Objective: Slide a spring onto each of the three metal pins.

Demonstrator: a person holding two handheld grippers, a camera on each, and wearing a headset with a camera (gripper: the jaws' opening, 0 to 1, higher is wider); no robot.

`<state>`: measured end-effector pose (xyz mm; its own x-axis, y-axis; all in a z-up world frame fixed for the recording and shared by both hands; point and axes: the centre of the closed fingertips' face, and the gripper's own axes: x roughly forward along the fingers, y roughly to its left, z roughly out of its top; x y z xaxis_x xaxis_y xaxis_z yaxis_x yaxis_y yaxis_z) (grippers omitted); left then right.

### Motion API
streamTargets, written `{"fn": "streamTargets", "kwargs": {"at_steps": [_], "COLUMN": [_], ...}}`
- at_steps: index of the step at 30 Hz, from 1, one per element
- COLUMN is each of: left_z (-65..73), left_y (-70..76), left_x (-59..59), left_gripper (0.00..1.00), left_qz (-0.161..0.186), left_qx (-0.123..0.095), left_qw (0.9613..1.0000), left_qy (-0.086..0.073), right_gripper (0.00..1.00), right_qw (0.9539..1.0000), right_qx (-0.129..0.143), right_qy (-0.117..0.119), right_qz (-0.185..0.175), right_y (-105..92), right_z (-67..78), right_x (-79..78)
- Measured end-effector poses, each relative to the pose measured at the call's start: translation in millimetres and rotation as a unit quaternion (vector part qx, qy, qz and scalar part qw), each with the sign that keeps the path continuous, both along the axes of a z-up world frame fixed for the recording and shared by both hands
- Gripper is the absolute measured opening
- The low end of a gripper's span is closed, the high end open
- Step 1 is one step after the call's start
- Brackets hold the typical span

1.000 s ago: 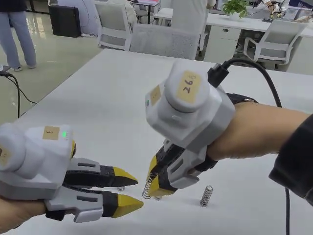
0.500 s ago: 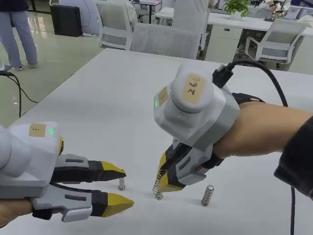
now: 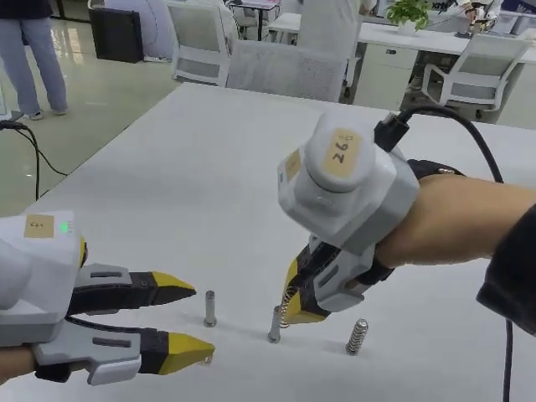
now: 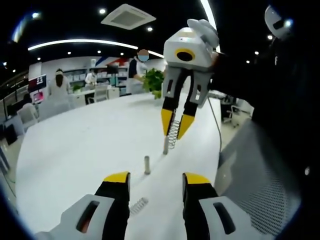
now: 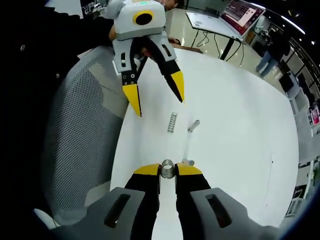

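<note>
Jaws of right gripper (image 5: 167,173) pinch a silvery coiled spring (image 5: 167,168).

White table (image 3: 193,167), 2 upright pins (image 3: 209,308) (image 3: 275,324), upright spring (image 3: 357,336), loose spring (image 4: 138,204)

I am working in an open-plan office: beyond the right gripper (image 3: 295,311), white office chairs (image 3: 285,71) are standing at a long white table (image 3: 184,167), a potted plant (image 3: 408,12) is sitting on a desk (image 3: 394,38) farther back, and a person (image 3: 29,50) is standing far to the gripper's left.
</note>
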<state>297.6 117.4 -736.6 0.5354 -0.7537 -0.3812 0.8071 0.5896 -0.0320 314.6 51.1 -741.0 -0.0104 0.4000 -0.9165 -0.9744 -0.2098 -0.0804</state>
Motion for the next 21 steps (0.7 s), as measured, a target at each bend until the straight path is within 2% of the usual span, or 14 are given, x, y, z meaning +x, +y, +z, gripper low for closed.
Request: {"fn": "streamTargets", "kwargs": {"at_steps": [7,14,21], "left_z": [-13.5,-15.5,-23.6], "left_y": [12.9,13.3,12.7], "left_x": [3.2,4.5,1.5], "left_gripper": [0.38,0.39,0.40], "left_qz": [0.027,0.033,0.030], "left_qx": [0.000,-0.002,0.004], "left_qw": [0.9996,0.9994,0.9994], "left_qy": [0.010,0.011,0.020], "right_gripper": [0.08,0.08,0.08], "right_qw": [0.9999,0.9993,0.9990], "right_qx": [-0.004,-0.018,-0.016], "right_qy": [-0.005,-0.025,-0.027], "right_qz": [-0.008,-0.020,-0.033], "right_y": [-0.9,-2.1,3.8], "right_z": [-2.1,-11.4,-21.1], "right_x": [8.1,25.4,37.5]}}
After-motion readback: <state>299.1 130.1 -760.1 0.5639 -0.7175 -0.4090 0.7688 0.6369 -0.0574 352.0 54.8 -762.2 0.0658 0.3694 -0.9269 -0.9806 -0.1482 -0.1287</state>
